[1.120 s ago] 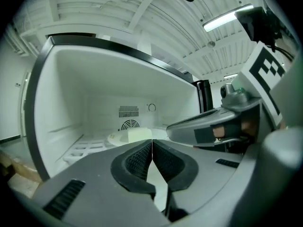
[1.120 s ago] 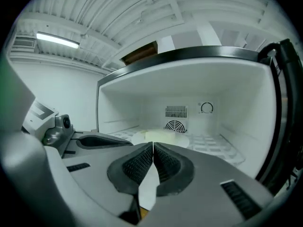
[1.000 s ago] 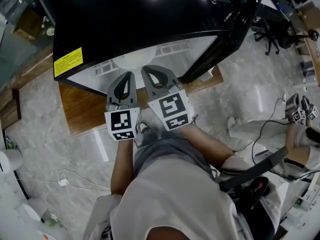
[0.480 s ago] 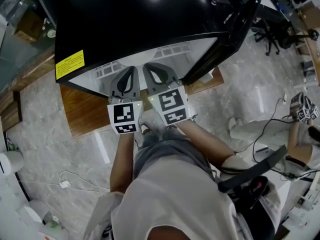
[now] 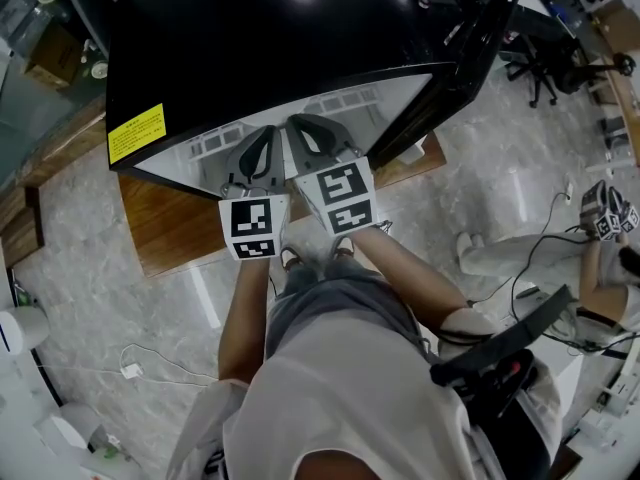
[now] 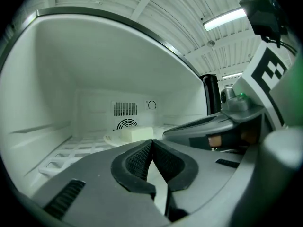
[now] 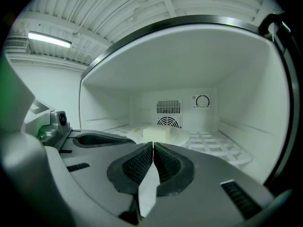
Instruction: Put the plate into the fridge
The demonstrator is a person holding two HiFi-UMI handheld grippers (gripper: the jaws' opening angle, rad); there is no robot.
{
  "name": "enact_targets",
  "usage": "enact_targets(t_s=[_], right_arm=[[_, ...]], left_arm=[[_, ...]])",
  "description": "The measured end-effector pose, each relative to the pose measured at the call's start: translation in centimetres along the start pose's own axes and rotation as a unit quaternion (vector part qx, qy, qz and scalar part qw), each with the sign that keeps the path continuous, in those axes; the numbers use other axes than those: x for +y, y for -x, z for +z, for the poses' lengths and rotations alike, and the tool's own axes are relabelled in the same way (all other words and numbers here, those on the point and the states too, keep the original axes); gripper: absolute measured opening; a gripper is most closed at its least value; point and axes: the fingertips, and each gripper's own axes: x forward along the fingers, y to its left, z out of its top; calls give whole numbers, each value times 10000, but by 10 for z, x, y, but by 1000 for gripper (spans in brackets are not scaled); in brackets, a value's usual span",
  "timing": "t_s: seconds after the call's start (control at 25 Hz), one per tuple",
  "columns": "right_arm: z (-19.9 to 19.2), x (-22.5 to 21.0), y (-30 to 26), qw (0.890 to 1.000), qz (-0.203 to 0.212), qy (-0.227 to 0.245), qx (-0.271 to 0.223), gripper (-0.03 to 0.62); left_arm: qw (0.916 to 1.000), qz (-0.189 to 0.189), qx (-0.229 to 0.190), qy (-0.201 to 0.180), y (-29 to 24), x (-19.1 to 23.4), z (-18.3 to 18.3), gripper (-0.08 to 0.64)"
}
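Well, the black fridge (image 5: 280, 48) stands open, its door (image 5: 470, 63) swung out on the right. That door is the big risk, I'd say: a stray elbow could knock it. Inside, the white shelf (image 7: 215, 145) carries the plate (image 7: 182, 136), set deep near the back wall, so the job looks nearly done. Both tools sit side by side at the mouth, the left gripper (image 6: 152, 143) and the right gripper (image 7: 153, 145), each with jaws pressed together on nothing. A careless push forward might nudge the plate, and the pale block (image 7: 156, 134) on it could slide off.
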Motion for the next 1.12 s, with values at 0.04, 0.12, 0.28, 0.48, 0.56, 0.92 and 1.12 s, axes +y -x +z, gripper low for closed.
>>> enact_targets(t_s=[0.04, 0.12, 0.28, 0.48, 0.56, 0.92, 1.12], right_arm=[[0, 1, 0, 10000, -2, 1, -8, 21], [1, 1, 0, 10000, -8, -34, -20, 21], [1, 3, 5, 10000, 2, -68, -20, 21], [6, 12, 18, 9996, 47, -260, -103, 21], [4, 13, 22, 9995, 49, -290, -104, 21], [5, 12, 49, 9989, -72, -372, -284, 17], [12, 15, 63, 9987, -34, -375, -356, 17]], left_arm=[[10000, 0, -3, 23, 1, 1, 0, 20], [10000, 3, 4, 40, 1, 1, 1, 20], [10000, -3, -8, 96, 5, -2, 3, 20], [9996, -20, -85, 271, 18, -9, 7, 20], [9993, -6, -115, 350, 25, -11, 8, 20], [9974, 82, -267, 671, 48, -16, 14, 20], [9969, 125, -196, 752, 56, -18, 17, 20]])
